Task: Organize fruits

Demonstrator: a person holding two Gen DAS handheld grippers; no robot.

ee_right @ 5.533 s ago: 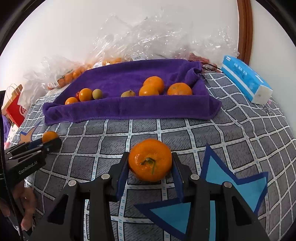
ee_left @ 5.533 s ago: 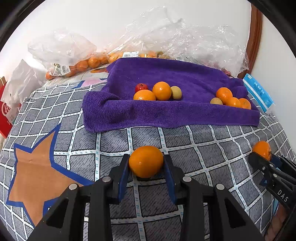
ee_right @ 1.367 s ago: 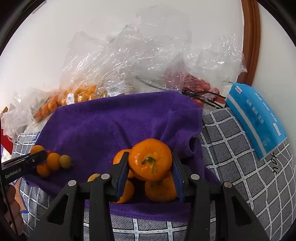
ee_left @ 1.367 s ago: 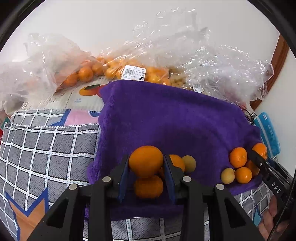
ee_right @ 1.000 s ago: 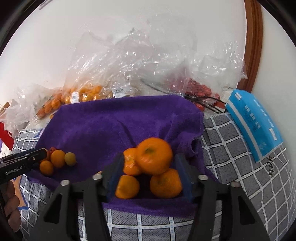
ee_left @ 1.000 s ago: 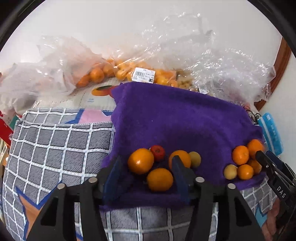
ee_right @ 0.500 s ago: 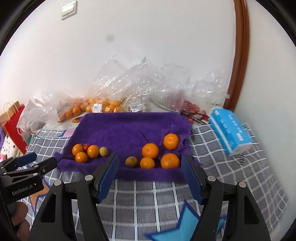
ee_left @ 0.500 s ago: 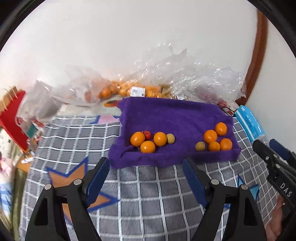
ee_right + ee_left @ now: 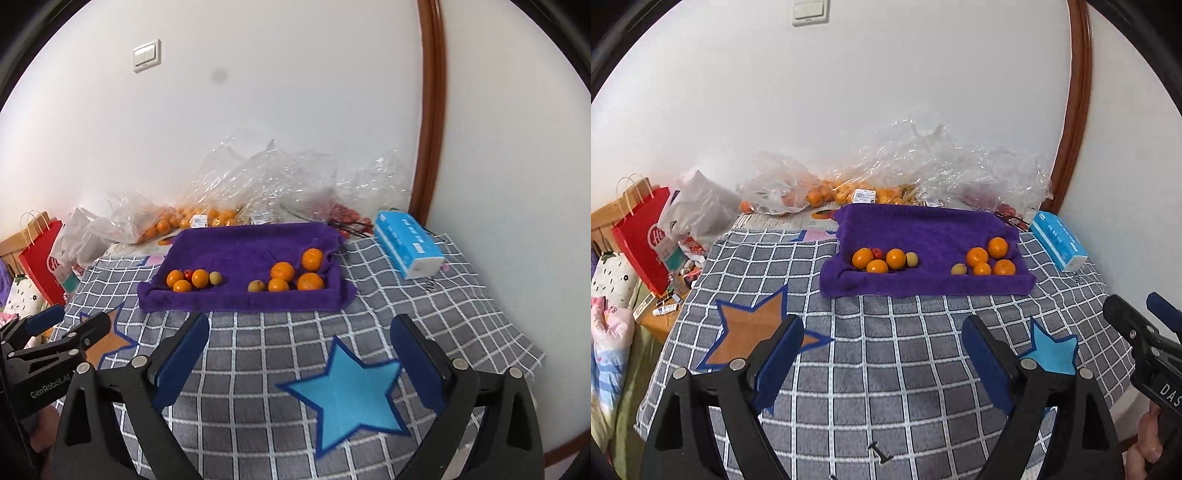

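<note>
Both your left gripper (image 9: 882,332) and right gripper (image 9: 301,332) are opening, nothing between their jaws. The fruits (image 9: 882,259) lie on the purple towel (image 9: 923,229), bags (image 9: 886,184) behind, tissue pack (image 9: 408,249) beside. "GenRobot.AI" marks one gripper.

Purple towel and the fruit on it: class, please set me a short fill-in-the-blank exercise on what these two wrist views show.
1. The fruit lies on the purple towel in ____ separate clusters.
2. The single red fruit sits in the ____ cluster.
3. The star between the right gripper's fingers is coloured ____.
4. The blue tissue pack lies ____ the towel.

Missing words: two; left; blue; beside (off)
</note>
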